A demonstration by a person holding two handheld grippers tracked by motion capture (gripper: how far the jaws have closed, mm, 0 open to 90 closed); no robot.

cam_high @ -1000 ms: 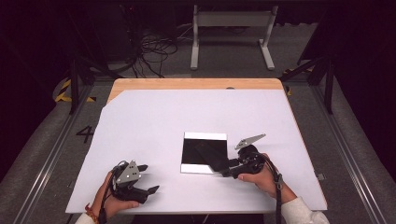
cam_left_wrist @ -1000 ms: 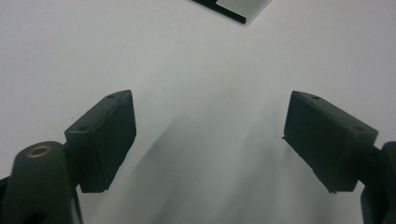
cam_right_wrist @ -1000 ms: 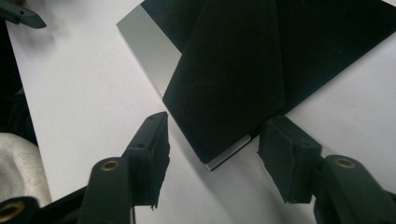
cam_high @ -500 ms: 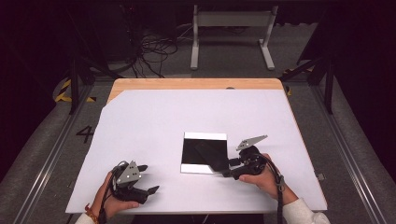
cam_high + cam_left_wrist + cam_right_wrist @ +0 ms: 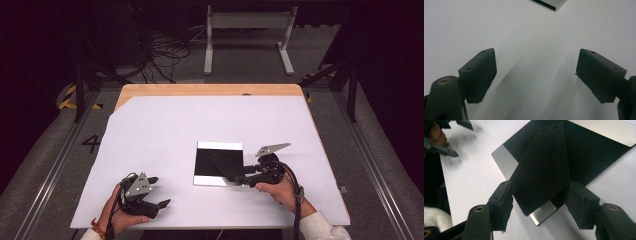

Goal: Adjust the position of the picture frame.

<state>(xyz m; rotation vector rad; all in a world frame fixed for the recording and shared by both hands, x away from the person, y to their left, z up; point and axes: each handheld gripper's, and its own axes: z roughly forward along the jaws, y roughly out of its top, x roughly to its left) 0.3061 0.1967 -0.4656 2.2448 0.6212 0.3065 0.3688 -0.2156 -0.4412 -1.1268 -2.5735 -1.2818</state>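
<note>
A flat square plate [image 5: 212, 150], black with a silver strip along its far and near edges, lies in the middle of the white table cover. On it rests a black kite-shaped piece [image 5: 544, 165] with two small holes at its far end. My right gripper [image 5: 540, 202] reaches in from the plate's near right corner. Its jaws stand apart on either side of the piece's narrow end, and I cannot tell whether the pads touch it. My left gripper [image 5: 159, 192] rests near the table's front left, open, with only bare white surface between its pads [image 5: 481, 72].
The white cover [image 5: 165, 130] spans most of the wooden table [image 5: 200, 90], with free room to the left, right and behind the plate. Beyond the table are floor cables [image 5: 165, 55] and a white stand [image 5: 247, 30]. Metal rails [image 5: 380, 165] run along both sides.
</note>
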